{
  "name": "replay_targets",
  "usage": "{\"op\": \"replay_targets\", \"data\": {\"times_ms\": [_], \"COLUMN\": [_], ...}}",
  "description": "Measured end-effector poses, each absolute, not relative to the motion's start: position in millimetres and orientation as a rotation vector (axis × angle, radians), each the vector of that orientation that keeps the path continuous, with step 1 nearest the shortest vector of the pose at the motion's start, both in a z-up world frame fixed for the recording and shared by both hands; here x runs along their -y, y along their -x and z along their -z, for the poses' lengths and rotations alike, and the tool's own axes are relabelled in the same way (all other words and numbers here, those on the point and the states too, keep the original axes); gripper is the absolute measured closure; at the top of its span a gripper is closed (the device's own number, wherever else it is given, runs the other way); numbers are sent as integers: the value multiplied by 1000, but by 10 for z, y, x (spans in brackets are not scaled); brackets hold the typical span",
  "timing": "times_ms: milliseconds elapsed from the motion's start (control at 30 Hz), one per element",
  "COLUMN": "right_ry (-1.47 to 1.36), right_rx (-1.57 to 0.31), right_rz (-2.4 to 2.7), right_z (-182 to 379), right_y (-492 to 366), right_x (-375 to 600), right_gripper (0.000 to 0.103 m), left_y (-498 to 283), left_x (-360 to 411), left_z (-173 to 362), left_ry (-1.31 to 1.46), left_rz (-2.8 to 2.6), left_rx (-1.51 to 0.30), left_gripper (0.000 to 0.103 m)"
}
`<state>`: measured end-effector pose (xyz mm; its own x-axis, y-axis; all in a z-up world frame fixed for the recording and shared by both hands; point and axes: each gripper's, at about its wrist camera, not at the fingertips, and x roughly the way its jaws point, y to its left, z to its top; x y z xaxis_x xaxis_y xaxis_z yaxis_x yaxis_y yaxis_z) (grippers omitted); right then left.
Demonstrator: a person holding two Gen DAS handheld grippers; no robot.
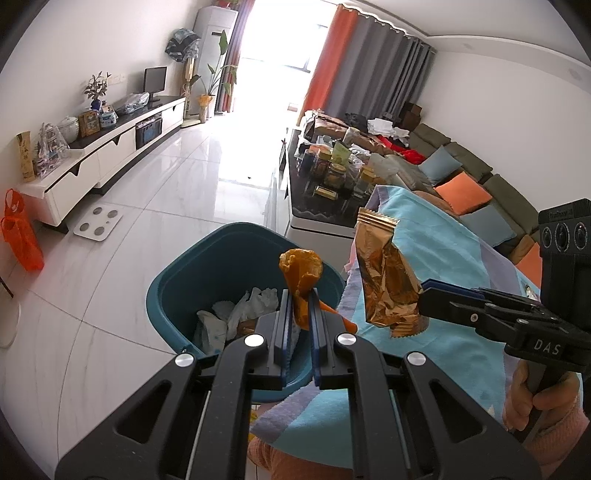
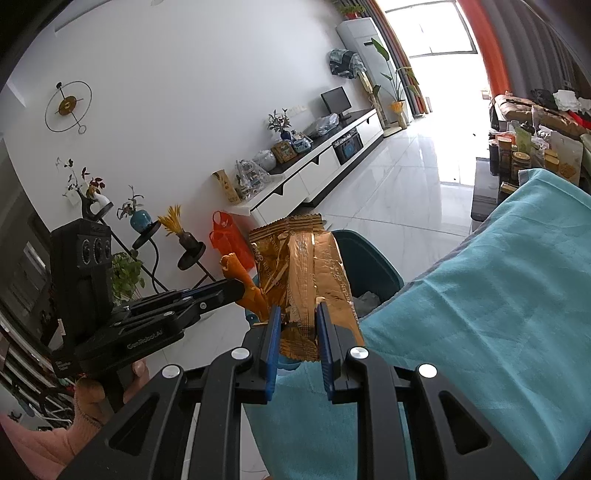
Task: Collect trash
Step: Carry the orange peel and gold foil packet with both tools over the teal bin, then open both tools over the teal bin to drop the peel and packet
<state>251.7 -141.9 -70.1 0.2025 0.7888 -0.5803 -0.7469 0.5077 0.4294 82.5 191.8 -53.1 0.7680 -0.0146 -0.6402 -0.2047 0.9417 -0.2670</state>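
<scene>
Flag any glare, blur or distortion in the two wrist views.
Left wrist view: window blown out, glare streaks the floor, fisheye bends walls; orange peel and gold wrapper sharp. Right wrist view: window overexposed, floor washed out, edges vignetted; gold wrapper in focus.

Bin mouth: the teal bin (image 1: 177,295) is open at the top; crumpled white paper (image 1: 240,314) is seen inside, well below the rim.
Right of bin: passage is blocked by the edge of the blue cloth (image 1: 443,258), just beside the rim.
Left of bin: bare tiled floor (image 1: 110,295) is left clear; an orange bag (image 1: 20,236) and a scale (image 1: 98,223) lie well apart.
Between grippers: the gap is narrowed by the orange peel (image 1: 301,284) and gold wrapper (image 1: 388,284), held near each other above the bin's right edge.
</scene>
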Motion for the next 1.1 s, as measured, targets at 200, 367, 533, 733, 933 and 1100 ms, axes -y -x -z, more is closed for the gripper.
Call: {"op": "replay_targets", "data": {"times_ms": [200,367,533,733,933,1100], "right_ry": [-49,-41,-29,-20,-11,-7], "right_rx": [-862,-878,-892,-903,-911,-918], "right_rz": [-1070,-1067,-1065,-1061,-1053,-1042], "right_z": [726,747,778,800,822,837], "right_y": [-2536,-2582,-2619,-2641,-2653,-2677], "right_x": [1345,1238,1148,1053,1002,929], "right_gripper": [85,85,85,85,85,85], "left_y": [-853,-887,-915,-956,-1038,-1111], "left_x": [-1945,-1966,-1969,-2002,-1998,-2005], "left_z": [582,632,672,720,783,846], "left_ry": [339,341,346,350,353,350], "left_rz": [-118,-134,-142,-153,-162,-167], "left_rx": [-700,-711,-720,-726,-740,-752], "left_gripper": [94,94,94,94,94,94]}}
